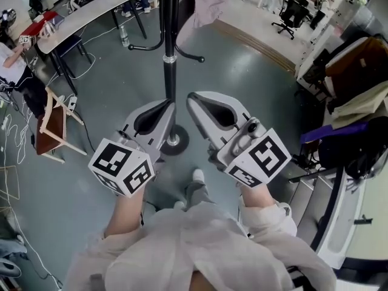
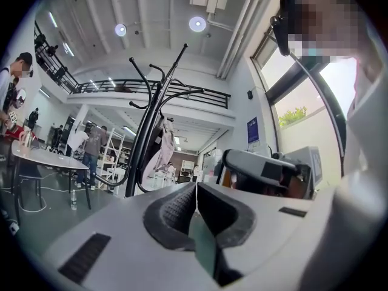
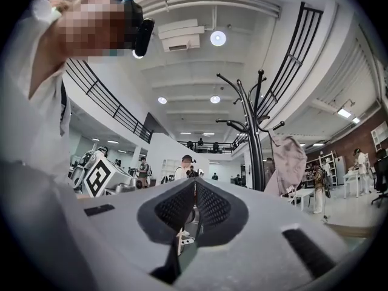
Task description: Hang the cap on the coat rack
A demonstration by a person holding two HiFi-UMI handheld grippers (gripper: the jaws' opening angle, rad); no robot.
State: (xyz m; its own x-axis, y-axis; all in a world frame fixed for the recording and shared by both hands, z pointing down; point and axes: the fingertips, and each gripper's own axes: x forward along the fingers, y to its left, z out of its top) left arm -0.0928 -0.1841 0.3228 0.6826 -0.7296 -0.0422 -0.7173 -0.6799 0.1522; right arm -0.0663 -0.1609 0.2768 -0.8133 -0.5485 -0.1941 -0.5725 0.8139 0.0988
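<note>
My left tongs [image 1: 168, 107] and right tongs [image 1: 193, 100] sit either side of the coat rack [image 1: 170, 41] pole (pale garment [image 1: 209, 5] hanging higher up).

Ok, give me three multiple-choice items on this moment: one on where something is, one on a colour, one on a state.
1. Where is the pale pink cloth item?
A. on the floor
B. hanging on the coat rack
C. lying on a table

2. What colour is the coat rack's pole?
A. black
B. white
C. red

3. How do the jaws of the right gripper stand?
A. wide apart
B. closed on the cloth
C. together, with nothing between them

Answers: 1 B, the right gripper view shows it hanging off the rack. 2 A, the pole is black in every view. 3 C, the pads meet with nothing between them.
</note>
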